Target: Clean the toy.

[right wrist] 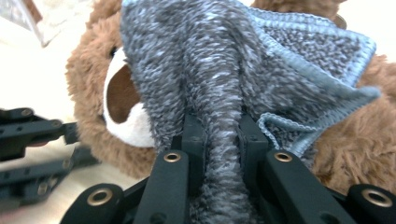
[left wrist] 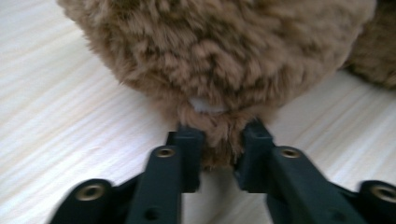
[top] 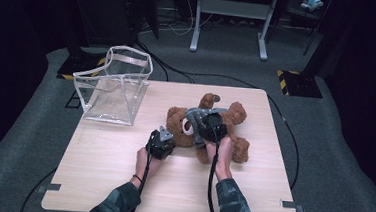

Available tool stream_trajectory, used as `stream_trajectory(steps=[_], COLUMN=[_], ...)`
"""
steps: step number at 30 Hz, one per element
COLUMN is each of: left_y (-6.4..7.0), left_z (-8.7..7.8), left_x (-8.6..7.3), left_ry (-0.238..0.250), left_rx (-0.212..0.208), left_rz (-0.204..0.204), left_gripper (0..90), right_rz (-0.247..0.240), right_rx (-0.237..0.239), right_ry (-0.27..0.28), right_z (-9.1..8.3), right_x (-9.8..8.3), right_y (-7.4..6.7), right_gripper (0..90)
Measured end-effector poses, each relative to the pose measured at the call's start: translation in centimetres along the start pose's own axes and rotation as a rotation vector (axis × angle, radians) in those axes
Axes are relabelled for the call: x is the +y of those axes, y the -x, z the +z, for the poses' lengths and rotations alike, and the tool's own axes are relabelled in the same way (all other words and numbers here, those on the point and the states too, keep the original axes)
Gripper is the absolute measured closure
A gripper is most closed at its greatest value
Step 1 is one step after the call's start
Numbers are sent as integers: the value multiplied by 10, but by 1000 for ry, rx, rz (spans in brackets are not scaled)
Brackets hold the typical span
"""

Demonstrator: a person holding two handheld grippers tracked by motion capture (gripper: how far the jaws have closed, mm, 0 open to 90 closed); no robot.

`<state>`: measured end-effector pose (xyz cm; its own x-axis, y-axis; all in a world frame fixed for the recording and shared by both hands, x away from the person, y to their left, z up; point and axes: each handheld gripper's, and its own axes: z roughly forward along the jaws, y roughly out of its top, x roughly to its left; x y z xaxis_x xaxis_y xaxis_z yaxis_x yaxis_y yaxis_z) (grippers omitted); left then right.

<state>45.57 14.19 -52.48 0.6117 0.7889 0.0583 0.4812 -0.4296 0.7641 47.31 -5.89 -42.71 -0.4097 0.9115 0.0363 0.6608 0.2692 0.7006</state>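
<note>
A brown teddy bear (top: 176, 118) lies on the wooden table (top: 120, 181), with a grey-blue knitted cloth (top: 195, 114) draped over its head and chest. My right gripper (top: 204, 119) is above the bear. In the right gripper view its jaws (right wrist: 222, 135) are shut on a bunched fold of the cloth (right wrist: 224, 70), beside the bear's white muzzle (right wrist: 123, 121). My left gripper (top: 170, 140) sits low on the table at the bear's head. In the left gripper view its jaws (left wrist: 219, 135) pinch a tuft of the bear's brown fur (left wrist: 215, 56).
A clear plastic bag (top: 114, 88) with a white rim stands open at the table's far left corner. Beyond the table, cables and the legs of a metal frame (top: 230, 19) are on the grey floor. Bare tabletop lies in front of both hands.
</note>
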Motion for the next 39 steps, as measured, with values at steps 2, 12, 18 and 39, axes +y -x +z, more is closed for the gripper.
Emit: stream_trajectory(steps=[2, 12, 18, 39], left_y=[0, -1, -3, -2], left_z=[0, -2, -2, -1], left_x=[0, -4, -4, -4], left_ry=[1, 22, 13, 16], left_rx=[-15, -67, -78, -42], left_rz=[-20, -87, -83, -41], left_gripper=[793, 802, 802, 801], right_rz=[6, -23, -24, -63], right_rx=[15, 62, 89, -113], right_ry=[-1, -22, -90, 4], right_z=[-3, -7, 21, -8], right_x=[-6, -33, -42, 6], right_y=[-3, -23, -29, 22], right_gripper=[776, 778, 776, 781])
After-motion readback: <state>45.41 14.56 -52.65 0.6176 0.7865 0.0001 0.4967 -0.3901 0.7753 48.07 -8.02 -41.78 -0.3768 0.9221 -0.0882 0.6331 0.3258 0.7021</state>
